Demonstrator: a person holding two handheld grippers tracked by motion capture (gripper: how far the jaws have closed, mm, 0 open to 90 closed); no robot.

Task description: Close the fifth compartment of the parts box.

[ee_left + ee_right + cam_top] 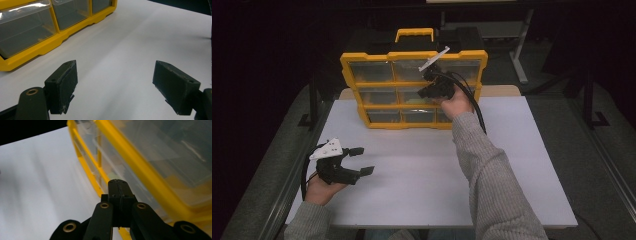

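Note:
A yellow organizer case [413,89] with clear plastic drawers stands upright at the far side of the white table [422,170]. My right gripper [428,91] is held up against the case's middle row, right of centre; its jaws are pressed together with nothing between them, as the right gripper view [118,185] shows close to the yellow frame [140,172]. My left gripper [362,161] rests low at the table's near left, open wide with nothing between its pads [65,82]. In the left gripper view the case's bottom drawers [27,30] lie at the upper left.
The case has a yellow carry handle [414,34] on top. Black cables trail from both grippers. A dark floor and metal table legs [519,55] surround the table. Bare white tabletop spreads between the two hands.

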